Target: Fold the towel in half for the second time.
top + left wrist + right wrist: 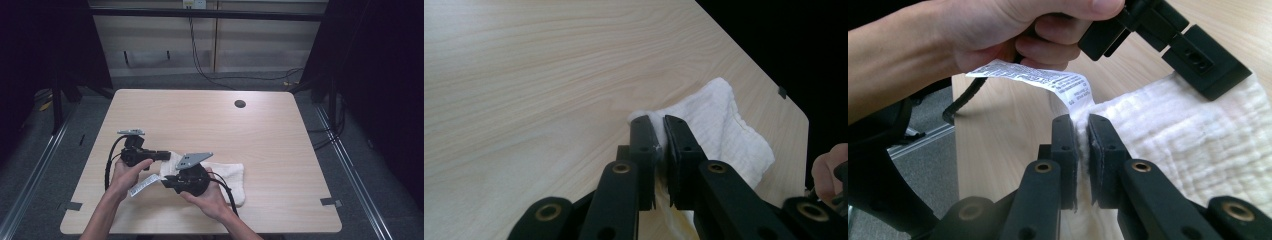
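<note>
A white cloth [227,176] lies on the light wooden table [210,125] near its front edge, its left end lifted. My left gripper [164,155] is shut on that end's far corner; in the left gripper view the white cloth [719,125] is pinched between the two black jaws of the left gripper [660,122]. My right gripper [165,182] is shut on the near corner, where a printed care label [144,184] hangs. In the right gripper view the right gripper [1080,122] clamps the cloth [1198,135] beside the care label [1038,77], with the other hand and its gripper above.
A round cable hole [240,104] sits in the table's far right part. Cables [200,55] run on the floor behind the table. Dark metal rails [40,150] flank both sides. A tape mark [331,202] sits at the front right edge.
</note>
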A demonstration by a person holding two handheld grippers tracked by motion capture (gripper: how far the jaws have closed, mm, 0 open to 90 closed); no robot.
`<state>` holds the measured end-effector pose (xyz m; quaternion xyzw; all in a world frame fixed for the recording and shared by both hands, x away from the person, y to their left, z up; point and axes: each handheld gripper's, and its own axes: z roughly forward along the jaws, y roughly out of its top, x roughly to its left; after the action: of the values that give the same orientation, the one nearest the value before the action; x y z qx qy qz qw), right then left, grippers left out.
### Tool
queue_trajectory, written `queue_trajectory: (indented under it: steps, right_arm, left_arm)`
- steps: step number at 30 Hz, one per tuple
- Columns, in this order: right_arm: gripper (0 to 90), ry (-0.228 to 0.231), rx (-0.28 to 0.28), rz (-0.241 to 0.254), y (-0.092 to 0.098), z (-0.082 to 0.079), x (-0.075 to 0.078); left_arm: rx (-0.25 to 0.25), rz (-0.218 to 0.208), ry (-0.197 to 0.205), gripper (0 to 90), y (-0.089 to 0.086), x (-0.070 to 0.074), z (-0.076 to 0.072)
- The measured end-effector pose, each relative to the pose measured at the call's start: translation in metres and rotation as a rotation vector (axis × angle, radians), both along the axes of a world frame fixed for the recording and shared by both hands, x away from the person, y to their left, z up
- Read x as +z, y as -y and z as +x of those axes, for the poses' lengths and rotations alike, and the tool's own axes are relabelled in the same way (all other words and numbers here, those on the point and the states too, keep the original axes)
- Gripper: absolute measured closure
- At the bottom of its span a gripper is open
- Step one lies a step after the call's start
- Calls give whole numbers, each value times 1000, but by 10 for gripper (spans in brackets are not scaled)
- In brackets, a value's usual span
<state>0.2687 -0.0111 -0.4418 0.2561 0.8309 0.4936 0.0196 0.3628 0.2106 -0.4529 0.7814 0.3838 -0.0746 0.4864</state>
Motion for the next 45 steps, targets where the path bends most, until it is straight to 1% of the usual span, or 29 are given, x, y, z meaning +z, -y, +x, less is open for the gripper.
queue_trajectory:
  steps: [1, 2, 3, 5, 6, 7, 8, 9, 13, 16, 19, 20, 21, 23, 24, 26, 32, 34, 36, 38, 40, 41, 42, 45]
  right_arm:
    - [829, -1, 3, 3, -2, 0, 2]
    - [829, 3, 6, 4, -4, 0, 3]
    - [829, 6, 9, 6, -5, 0, 4]
    - [829, 8, 11, 17, -8, 0, 7]
    - [829, 12, 12, 19, -10, 0, 8]
    - [829, 19, 13, 23, -12, 0, 10]
    - [829, 21, 14, 28, -13, 0, 12]
    - [829, 27, 16, 34, -15, 0, 14]
    - [829, 41, 15, 49, -19, 1, 22]
    - [829, 54, 13, 68, -20, 2, 28]
    - [830, 68, 8, 76, -21, 2, 31]
    - [829, 71, 4, 80, -20, 2, 31]
    - [830, 67, 2, 84, -20, 2, 31]
    - [830, 68, -11, 75, -18, 1, 28]
    - [829, 63, -19, 76, -16, 0, 26]
    - [830, 73, -34, 70, -13, -1, 24]
    - [829, 83, -67, 82, 2, -6, 24]
    - [829, 84, -78, 76, 7, -7, 25]
    - [829, 85, -85, 75, 13, -8, 24]
    - [829, 82, -94, 70, 18, -9, 24]
    - [829, 85, -103, 69, 22, -9, 24]
    - [829, 81, -110, 73, 25, -9, 23]
    - [829, 79, -112, 76, 27, -9, 23]
    - [829, 75, -125, 66, 31, -10, 20]
  left_arm:
    - [6, 0, -5, 839, -2, 2, -1]
    - [10, 6, 4, 839, -4, 3, -2]
    - [16, 1, 0, 839, -6, 5, -3]
    - [17, 2, 18, 839, -11, 8, -3]
    - [22, -7, 21, 839, -15, 11, -4]
    - [36, -25, 25, 839, -18, 14, -5]
    - [29, -30, 39, 839, -21, 18, -5]
    - [35, -41, 42, 839, -23, 20, -5]
    - [34, -31, 57, 839, -25, 30, -4]
    - [32, -42, 78, 839, -26, 40, -4]
    - [38, -38, 86, 839, -24, 44, -4]
    - [36, -38, 85, 839, -23, 43, -4]
    - [38, -25, 85, 839, -20, 42, -3]
    - [29, -18, 74, 839, -14, 37, -1]
    - [26, -16, 70, 839, -12, 35, 0]
    - [19, -22, 58, 839, -4, 32, 1]
    - [-6, -7, 65, 839, 15, 34, 3]
    - [-19, -2, 64, 839, 21, 34, 4]
    - [-31, 11, 63, 838, 27, 34, 5]
    - [-38, 30, 73, 835, 32, 34, 5]
    - [-38, 29, 71, 834, 37, 33, 5]
    - [-41, 33, 70, 835, 39, 33, 6]
    - [-44, 47, 71, 834, 42, 33, 6]
    - [-56, 55, 67, 834, 50, 31, 8]
